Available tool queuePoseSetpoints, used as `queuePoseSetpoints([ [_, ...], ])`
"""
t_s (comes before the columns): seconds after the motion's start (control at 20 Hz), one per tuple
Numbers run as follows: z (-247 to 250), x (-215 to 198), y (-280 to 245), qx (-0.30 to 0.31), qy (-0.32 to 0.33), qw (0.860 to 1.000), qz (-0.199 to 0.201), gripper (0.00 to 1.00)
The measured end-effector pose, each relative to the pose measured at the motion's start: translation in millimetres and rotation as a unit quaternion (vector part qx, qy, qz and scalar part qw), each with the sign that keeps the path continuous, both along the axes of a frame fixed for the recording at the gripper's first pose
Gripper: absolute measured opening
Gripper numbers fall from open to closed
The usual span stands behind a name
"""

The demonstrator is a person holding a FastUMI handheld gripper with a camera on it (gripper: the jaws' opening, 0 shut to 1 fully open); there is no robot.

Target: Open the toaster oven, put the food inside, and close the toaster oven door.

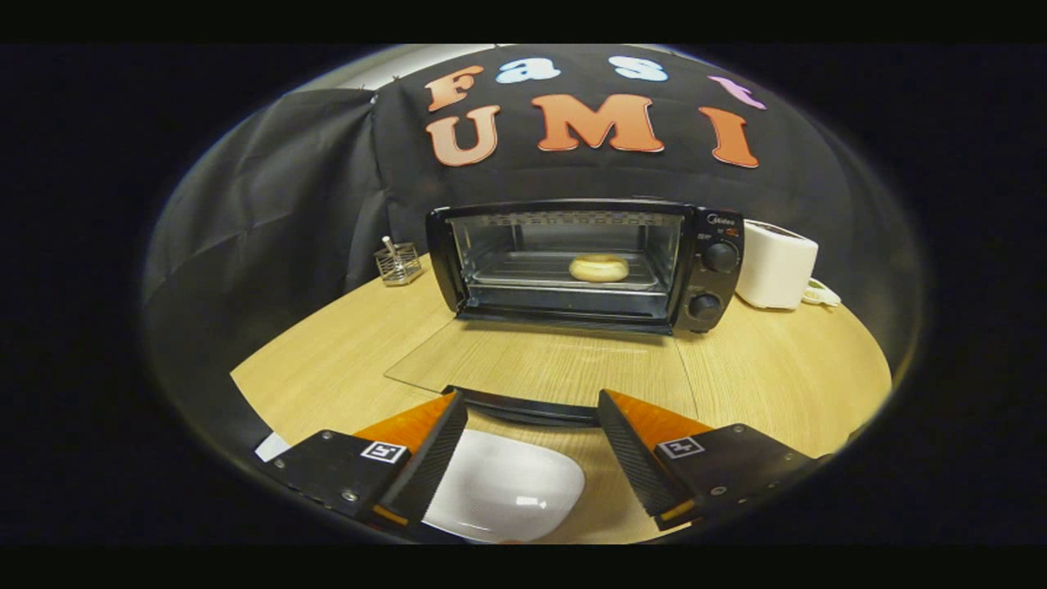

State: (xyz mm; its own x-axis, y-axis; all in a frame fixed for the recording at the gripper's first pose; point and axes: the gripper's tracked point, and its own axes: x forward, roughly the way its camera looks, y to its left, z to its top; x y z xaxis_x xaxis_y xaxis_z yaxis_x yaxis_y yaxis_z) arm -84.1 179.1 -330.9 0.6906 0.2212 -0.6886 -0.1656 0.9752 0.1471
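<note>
The toaster oven (585, 266) is sitting at the back of the wooden table (785, 376), close against the black cloth wall, with its glass door (540, 360) lying folded down flat toward the gripper. Over on the left a small wire holder (399, 263) is standing just beside the oven's left edge, with bare table spreading out in front of it. Nearer, a white dish (503, 491) is lying under and between the fingers, partly covered by the left finger (425, 458). The gripper (532, 454) is hovering with its fingers spread wide, grasping nothing, and the door's dark handle edge (523, 405) is running across just ahead of the fingertips. Beyond that, inside the open cavity, the food (599, 267), a pale round bagel-like piece, is resting on the oven's rack (507, 274) about midway across. Two knobs (720, 257) are sitting on the oven's right panel. Further right a white toaster (775, 263) is standing just beside the oven, a white cord (822, 293) trailing behind it, and a broad stretch of table is lying open in front of it, out to the curved right edge.
</note>
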Motion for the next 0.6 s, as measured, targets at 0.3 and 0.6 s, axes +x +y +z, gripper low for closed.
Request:
queuePoseSetpoints([
  [0.3,-18,-20,-6,-0.036,0.027,0.999,-0.017,0.96],
  [0.6,-31,-15,-10,-0.05,0.059,0.996,-0.05,0.96],
])
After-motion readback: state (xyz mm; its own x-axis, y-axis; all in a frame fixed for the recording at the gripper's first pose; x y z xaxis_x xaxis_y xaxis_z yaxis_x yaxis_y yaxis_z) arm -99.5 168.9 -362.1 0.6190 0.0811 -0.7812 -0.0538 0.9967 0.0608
